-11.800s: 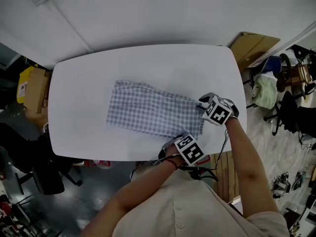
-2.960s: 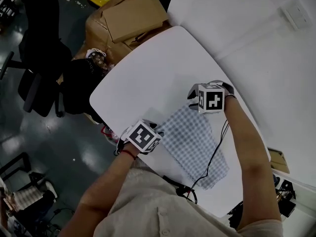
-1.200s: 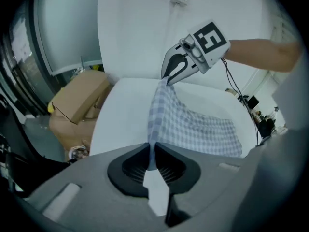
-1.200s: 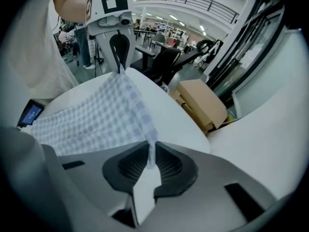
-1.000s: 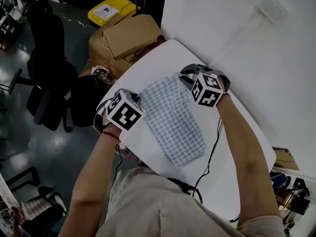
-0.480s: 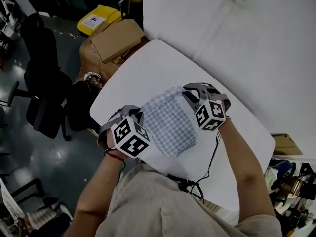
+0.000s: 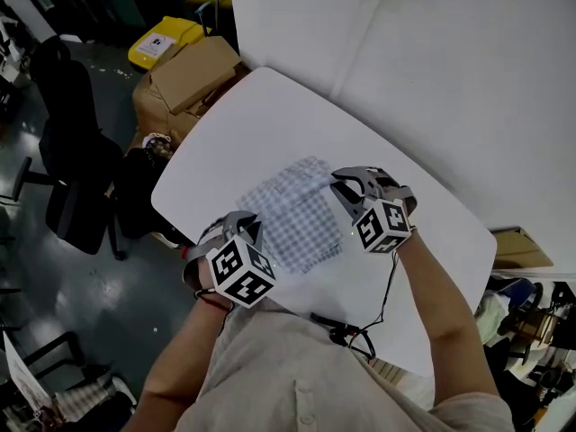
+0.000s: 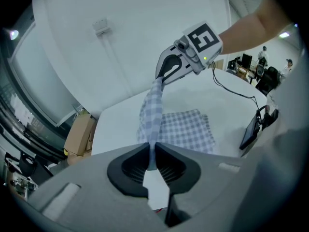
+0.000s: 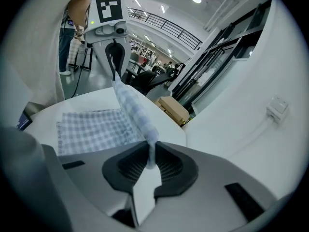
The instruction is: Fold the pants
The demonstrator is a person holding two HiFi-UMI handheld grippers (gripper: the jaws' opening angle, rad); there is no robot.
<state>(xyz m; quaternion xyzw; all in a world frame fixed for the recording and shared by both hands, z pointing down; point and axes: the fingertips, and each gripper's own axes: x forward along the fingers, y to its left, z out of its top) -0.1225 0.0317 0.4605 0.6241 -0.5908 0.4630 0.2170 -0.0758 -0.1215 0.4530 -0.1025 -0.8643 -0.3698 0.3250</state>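
Carrying one end of the checked pants [image 7: 297,214] back toward the person is what the last second went to. A moment ago the cloth lay stretched long across the white table [image 7: 270,115] with both grippers at its far end. Now that end hangs over the nearer half, so the patch in the middle of the frame looks about half as long. The left gripper [image 7: 238,226] is clenched on one corner of the lifted edge, its pads pinching a thin strip of fabric. The right gripper [image 7: 349,185] grasps the other corner the same way, and the edge runs taut between them above the layer that lies flat. I judge this the middle of an end-over-end fold: the held edge is not yet laid down or lined up with the end beneath. As for writing, the yellow bin [image 7: 165,40] at the upper left carries a white label, too small to read. The cardboard box [image 7: 184,75] beside it shows no print, the pants show no brand, and the gripper cubes bear only black-and-white square markers.
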